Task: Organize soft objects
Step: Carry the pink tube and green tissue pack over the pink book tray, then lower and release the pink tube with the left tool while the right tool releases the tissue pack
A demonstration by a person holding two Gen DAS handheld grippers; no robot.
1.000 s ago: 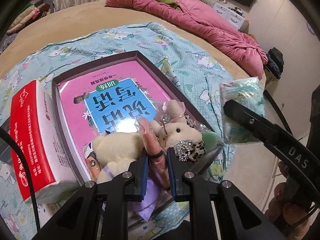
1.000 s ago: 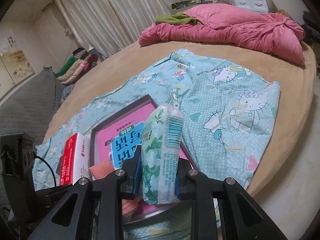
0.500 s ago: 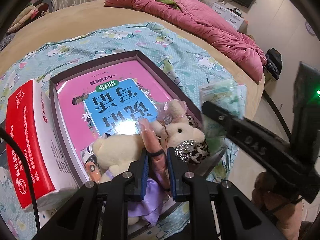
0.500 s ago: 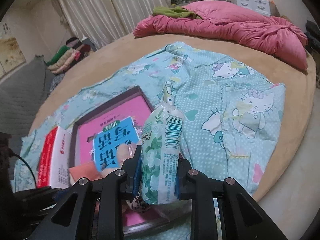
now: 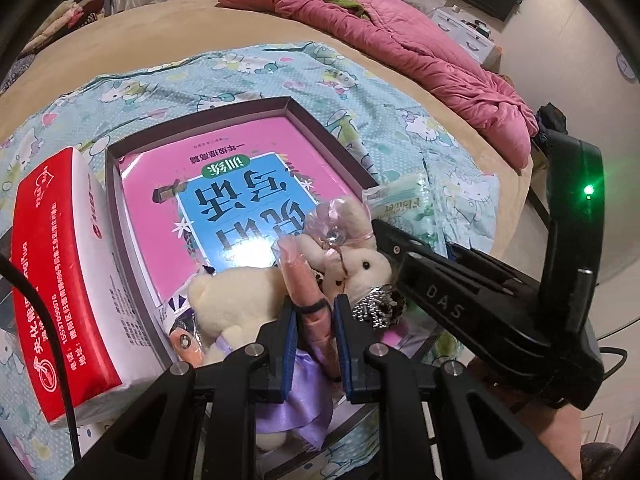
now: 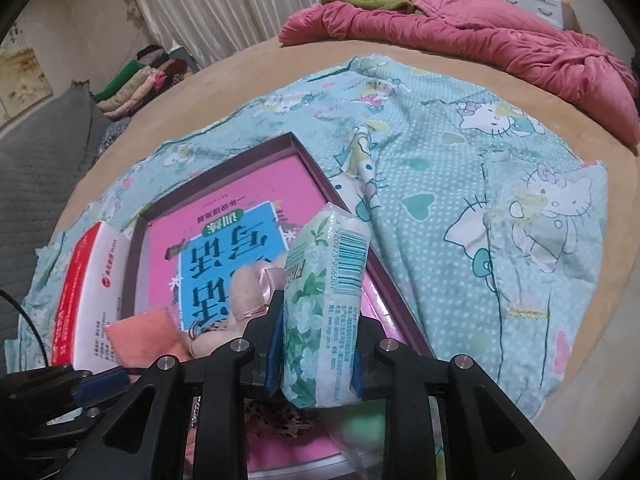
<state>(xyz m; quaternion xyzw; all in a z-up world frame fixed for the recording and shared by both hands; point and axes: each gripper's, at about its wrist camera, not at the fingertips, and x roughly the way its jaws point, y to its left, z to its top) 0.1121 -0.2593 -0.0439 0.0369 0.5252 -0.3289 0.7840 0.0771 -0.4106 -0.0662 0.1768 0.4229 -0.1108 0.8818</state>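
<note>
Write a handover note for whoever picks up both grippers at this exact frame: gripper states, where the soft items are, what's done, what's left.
Left gripper: shut on the plush toy's pink carrot-like part, toy lying at the near end of the box.
Right gripper: shut on the green tissue pack, held upright above the box's near right corner.
Red tissue pack: outside, against the box's left wall.
Done: plush toy in the box, on the pink book.
Left: release the toy, set the green pack in; likely the red pack next.

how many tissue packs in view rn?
2. The red tissue pack lies left of the box, outside it. The green floral tissue pack is clamped in the right gripper. Others may be hidden.
</note>
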